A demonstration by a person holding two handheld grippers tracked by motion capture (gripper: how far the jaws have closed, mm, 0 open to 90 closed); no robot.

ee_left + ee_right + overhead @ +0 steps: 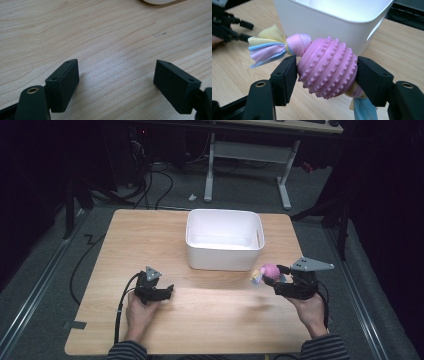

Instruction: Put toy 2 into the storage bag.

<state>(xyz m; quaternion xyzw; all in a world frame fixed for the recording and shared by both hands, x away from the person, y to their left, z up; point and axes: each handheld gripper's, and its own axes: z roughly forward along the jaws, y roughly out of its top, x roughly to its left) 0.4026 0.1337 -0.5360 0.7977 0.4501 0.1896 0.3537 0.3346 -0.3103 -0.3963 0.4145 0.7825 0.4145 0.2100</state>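
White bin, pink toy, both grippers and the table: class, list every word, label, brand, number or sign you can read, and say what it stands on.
None can be read.
White bin: plain walls, no print.
Pink knobbed toy, held in the right gripper jaws: ridges and bumps, no lettering.
Left gripper, jaws apart: bare black.
Wooden table: wood grain alone.

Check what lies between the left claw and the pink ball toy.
Bare wooden tabletop in the high view; nothing between the left claw and the pink ball toy.
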